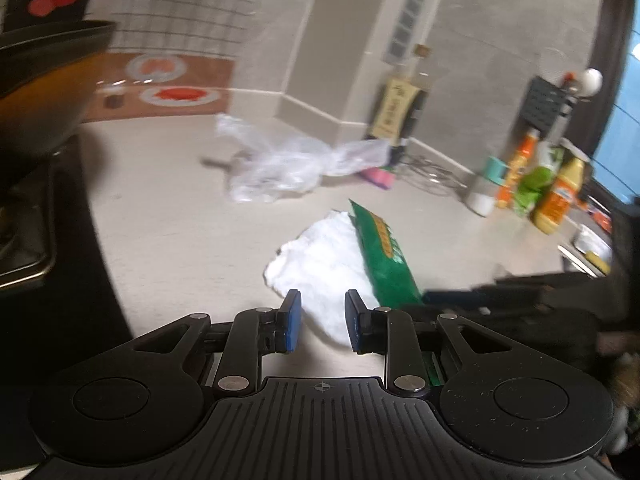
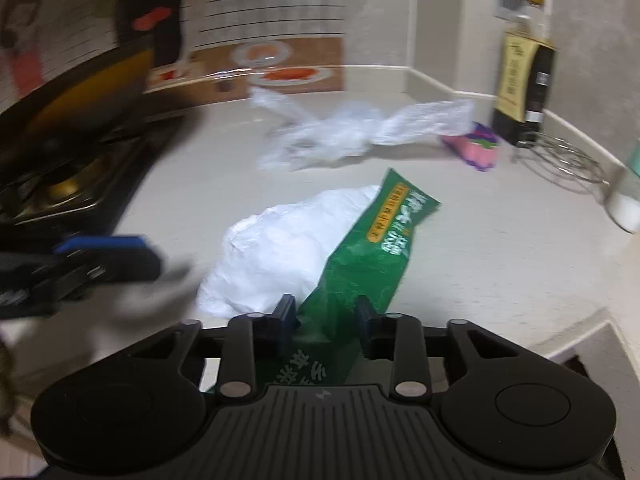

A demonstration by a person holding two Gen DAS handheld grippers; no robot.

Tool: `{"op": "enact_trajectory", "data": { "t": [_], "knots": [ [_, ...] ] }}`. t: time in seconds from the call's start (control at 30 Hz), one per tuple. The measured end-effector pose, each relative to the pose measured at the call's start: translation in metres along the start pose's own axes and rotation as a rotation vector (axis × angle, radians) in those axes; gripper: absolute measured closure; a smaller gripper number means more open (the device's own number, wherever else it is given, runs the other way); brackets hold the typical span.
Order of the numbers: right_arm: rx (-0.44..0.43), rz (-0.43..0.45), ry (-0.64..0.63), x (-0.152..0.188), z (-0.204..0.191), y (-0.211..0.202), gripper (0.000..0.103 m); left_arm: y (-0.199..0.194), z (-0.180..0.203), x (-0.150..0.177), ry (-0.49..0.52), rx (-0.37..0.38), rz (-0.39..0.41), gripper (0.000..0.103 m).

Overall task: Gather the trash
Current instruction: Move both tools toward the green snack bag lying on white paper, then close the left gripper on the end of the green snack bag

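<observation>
A green snack packet (image 2: 376, 248) lies slanted across a crumpled white plastic bag (image 2: 280, 240) on the pale countertop (image 2: 500, 272). My right gripper (image 2: 326, 320) is shut on the packet's near end, and the green film fills the gap between its pads. In the left wrist view the same packet (image 1: 384, 256) rests on the right side of the white bag (image 1: 320, 264). My left gripper (image 1: 323, 322) stands open just over the bag's near edge, its blue pads clear of it. It shows blurred at the left of the right wrist view.
A clear plastic bag (image 2: 332, 136) lies further back, with a pink cloth (image 2: 476, 148), a dark bottle (image 2: 524, 80) and a wire rack (image 2: 568, 160) to the right. The stove (image 2: 60, 192) and a wok (image 1: 44, 80) are on the left. Condiment bottles (image 1: 556, 200) crowd the right.
</observation>
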State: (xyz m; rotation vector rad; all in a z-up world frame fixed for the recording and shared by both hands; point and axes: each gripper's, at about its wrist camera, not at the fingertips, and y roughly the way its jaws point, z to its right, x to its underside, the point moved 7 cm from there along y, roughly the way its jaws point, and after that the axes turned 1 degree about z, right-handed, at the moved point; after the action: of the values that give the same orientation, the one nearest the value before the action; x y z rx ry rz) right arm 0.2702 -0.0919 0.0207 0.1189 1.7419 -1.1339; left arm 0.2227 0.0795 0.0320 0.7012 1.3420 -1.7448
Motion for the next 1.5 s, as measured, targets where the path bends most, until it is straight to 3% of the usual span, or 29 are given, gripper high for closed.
{"op": "enact_trajectory", "data": {
  "t": [0.23,0.3,0.4,0.43,0.67,0.83,1.0,1.17,1.37,1.5],
  "knots": [
    [-0.093,0.035,-0.068,-0.004,-0.029,-0.015,0.074,-0.006,-0.021,-0.008,-0.067,-0.039,0.029,0.076],
    [-0.086,0.065,-0.056,-0.009,-0.026,-0.021,0.069,-0.008,-0.023,-0.009,-0.075,-0.039,0.035,0.076],
    [-0.027,0.108,-0.033,-0.016,-0.012,-0.028,0.050,-0.010,-0.022,-0.010,-0.083,-0.026,0.037,0.076],
    [0.000,0.116,-0.023,-0.017,-0.006,-0.029,0.048,-0.010,-0.020,-0.009,-0.082,-0.018,0.034,0.076],
    [0.118,0.109,0.088,-0.010,0.043,-0.031,0.041,-0.006,0.012,-0.007,-0.021,0.064,0.012,0.076],
    [0.185,0.104,0.154,0.001,0.071,-0.032,0.040,0.006,0.054,-0.001,0.099,0.113,-0.004,0.076],
    [0.188,0.109,0.203,0.012,0.087,-0.035,0.039,0.029,0.075,0.017,0.214,0.066,-0.067,0.075],
    [0.173,0.102,0.197,0.020,0.090,-0.028,0.038,0.033,0.068,0.020,0.268,-0.034,-0.064,0.075],
    [0.145,0.096,0.192,0.022,0.088,-0.017,0.038,0.026,0.043,0.019,0.268,-0.116,-0.072,0.075],
    [0.143,0.090,0.198,0.022,0.088,-0.013,0.038,0.016,0.029,0.014,0.199,-0.086,-0.065,0.075]
  ]
}}
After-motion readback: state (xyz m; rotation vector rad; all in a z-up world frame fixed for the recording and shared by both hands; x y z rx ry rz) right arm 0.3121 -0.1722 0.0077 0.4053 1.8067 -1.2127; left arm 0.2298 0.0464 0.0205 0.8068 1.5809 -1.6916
